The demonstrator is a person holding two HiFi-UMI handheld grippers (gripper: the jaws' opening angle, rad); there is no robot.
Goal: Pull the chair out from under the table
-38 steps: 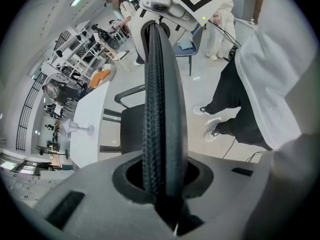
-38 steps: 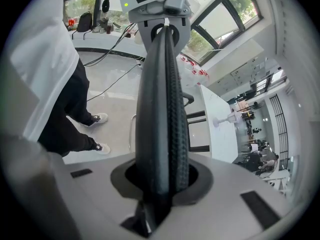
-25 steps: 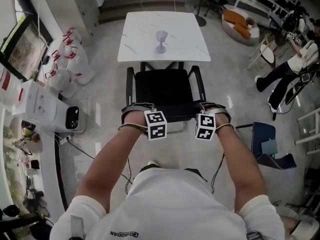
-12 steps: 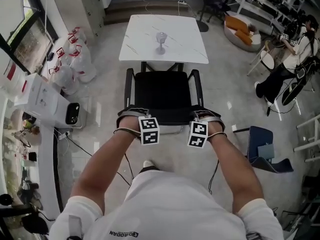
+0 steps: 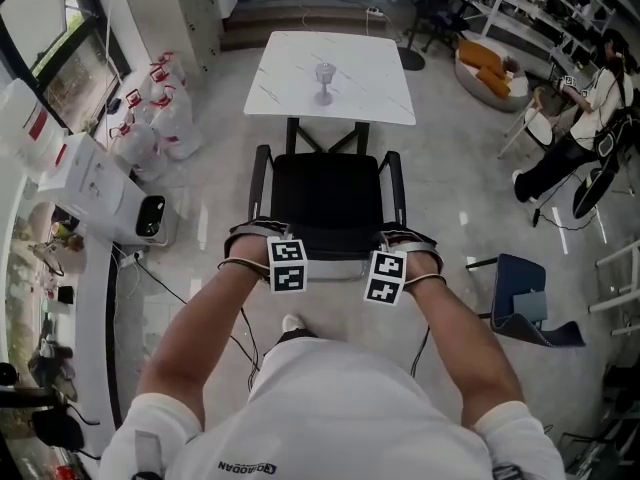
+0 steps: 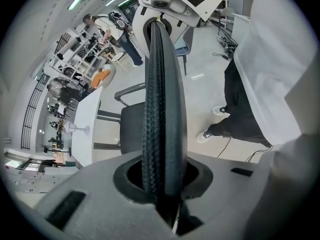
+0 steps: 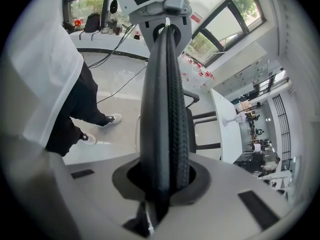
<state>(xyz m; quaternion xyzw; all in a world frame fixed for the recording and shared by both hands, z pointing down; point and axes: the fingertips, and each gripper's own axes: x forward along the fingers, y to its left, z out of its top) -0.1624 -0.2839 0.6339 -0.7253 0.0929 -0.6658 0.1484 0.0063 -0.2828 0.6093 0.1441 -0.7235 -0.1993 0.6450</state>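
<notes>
A black chair [image 5: 326,196] with armrests stands in front of a white square table [image 5: 372,88], its seat out from under the tabletop. A stemmed glass [image 5: 324,81] stands on the table. My left gripper [image 5: 254,236] and right gripper [image 5: 404,240] grip the two ends of the chair's backrest top. In the left gripper view the backrest edge [image 6: 162,99] runs up between the jaws of the left gripper [image 6: 162,181]; the right gripper view shows the same backrest edge [image 7: 167,99] in the right gripper [image 7: 162,179]. Both pairs of jaws have just been closing on it.
White bags [image 5: 158,108] and a white box [image 5: 98,183] lie on the floor at the left. A blue chair [image 5: 526,298] stands at the right, a seated person [image 5: 585,133] beyond it. Cables trail over the floor by my feet [image 5: 292,323].
The chair has slid toward me, away from the table, with both grippers on its backrest. The table's legs now show between the seat and the tabletop.
</notes>
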